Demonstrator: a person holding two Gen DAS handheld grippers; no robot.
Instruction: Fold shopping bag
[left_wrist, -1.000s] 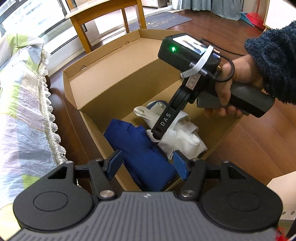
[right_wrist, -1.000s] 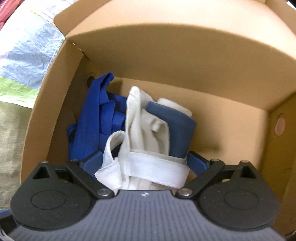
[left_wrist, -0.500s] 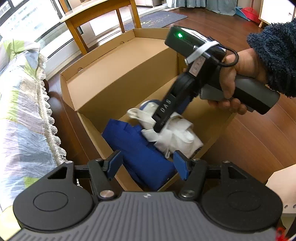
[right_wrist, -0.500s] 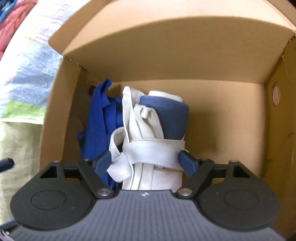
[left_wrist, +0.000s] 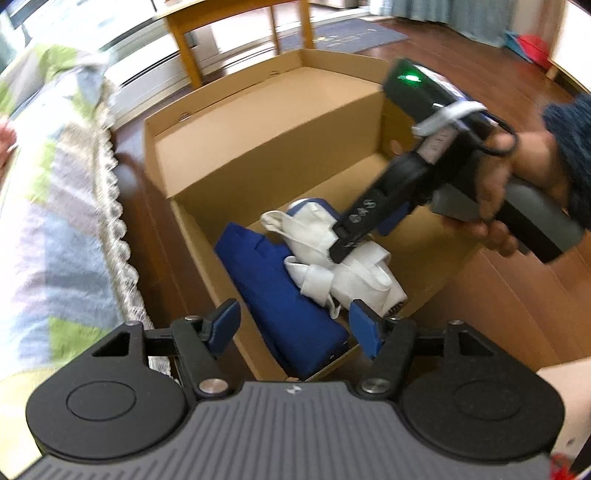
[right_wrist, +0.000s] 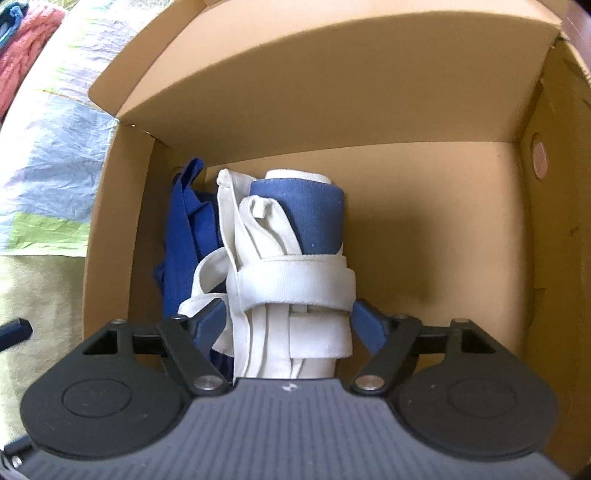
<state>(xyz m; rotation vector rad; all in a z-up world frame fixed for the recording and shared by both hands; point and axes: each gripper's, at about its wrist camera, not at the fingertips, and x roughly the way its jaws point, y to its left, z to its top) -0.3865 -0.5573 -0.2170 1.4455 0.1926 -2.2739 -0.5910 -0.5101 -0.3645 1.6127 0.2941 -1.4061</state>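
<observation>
Fingers (right_wrist: 364, 325) flank rolled bag (right_wrist: 291, 273) inside cardboard box (right_wrist: 424, 221)

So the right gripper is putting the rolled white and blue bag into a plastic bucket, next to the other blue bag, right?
Not a bucket. The right gripper has its fingers around the rolled white and blue fabric bag inside an open brown cardboard box, next to the loose dark blue fabric bag. The right wrist view shows the box walls and flaps; the left wrist view shows the whole box.

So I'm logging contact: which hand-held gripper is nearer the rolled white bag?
Right: its fingers straddle the rolled white bag inside the cardboard box. Left hovers outside, open.
</observation>
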